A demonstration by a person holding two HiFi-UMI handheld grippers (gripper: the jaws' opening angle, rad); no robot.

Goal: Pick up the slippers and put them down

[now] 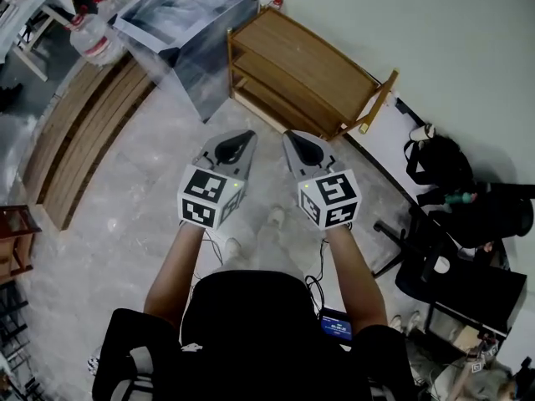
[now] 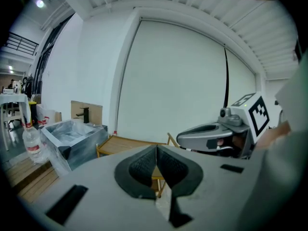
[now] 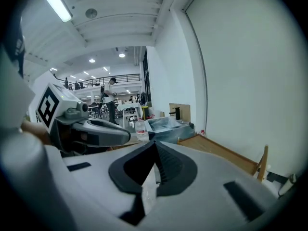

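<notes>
I see no slippers in any view. My left gripper (image 1: 236, 143) and right gripper (image 1: 299, 145) hang side by side in front of the person, high above the pale floor, both pointing toward a low wooden rack (image 1: 301, 65). In the left gripper view the black pads (image 2: 144, 170) meet with nothing between them, so the left gripper (image 2: 156, 163) is shut and empty; the right gripper (image 2: 216, 134) shows beside it. In the right gripper view the right gripper (image 3: 155, 161) is likewise shut and empty, with the left gripper (image 3: 91, 131) to its left.
The two-shelf rack (image 2: 130, 144) stands against the white wall. Left of it stand a plastic-wrapped grey basin (image 1: 188, 23) and a water bottle (image 1: 92, 36). Wooden slats (image 1: 84, 132) lie at the left. A black chair and bags (image 1: 468, 215) crowd the right. The person's white shoes (image 1: 275, 215) show below the grippers.
</notes>
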